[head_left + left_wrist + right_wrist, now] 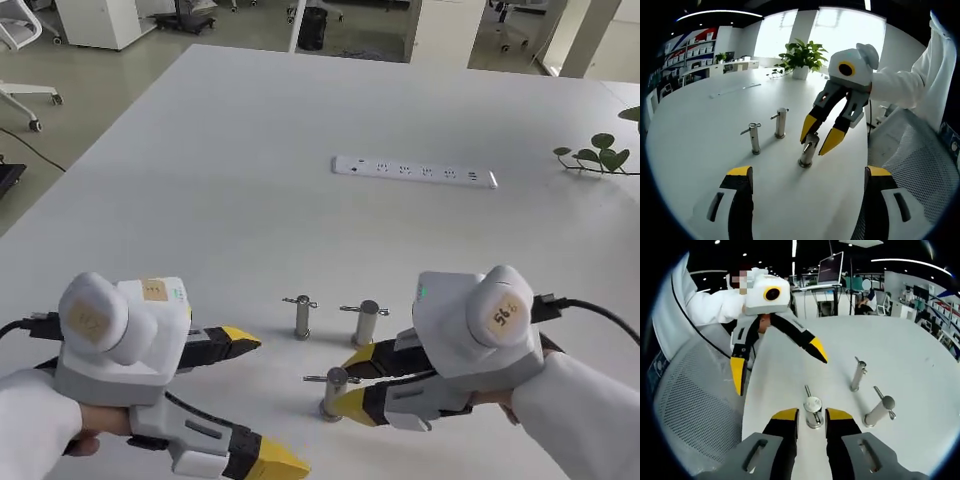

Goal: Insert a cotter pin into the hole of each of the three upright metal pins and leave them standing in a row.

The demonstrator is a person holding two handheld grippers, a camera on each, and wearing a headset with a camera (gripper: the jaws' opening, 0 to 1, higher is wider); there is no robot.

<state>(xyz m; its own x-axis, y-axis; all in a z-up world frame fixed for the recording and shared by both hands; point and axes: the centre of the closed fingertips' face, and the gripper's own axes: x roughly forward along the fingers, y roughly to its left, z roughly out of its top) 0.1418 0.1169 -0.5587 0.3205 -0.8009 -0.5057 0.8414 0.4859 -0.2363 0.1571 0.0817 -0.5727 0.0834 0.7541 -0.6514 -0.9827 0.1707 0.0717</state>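
On a white surface (250, 180) stand a near pin (813, 406) and, just behind it, two far pins (302, 316) (366, 323), each with a cotter (314, 379) through its head. The right gripper (346, 383) has its jaws flanking the near pin; whether they pinch it cannot be told. The left gripper (278, 403) hangs nearby, jaws spread, empty. The pins look rigid, smooth and easily tipped, so they are best held low on the shaft, clear of the thin cotter.

plant (603, 155) cut off, left claw (278, 405) partly cropped
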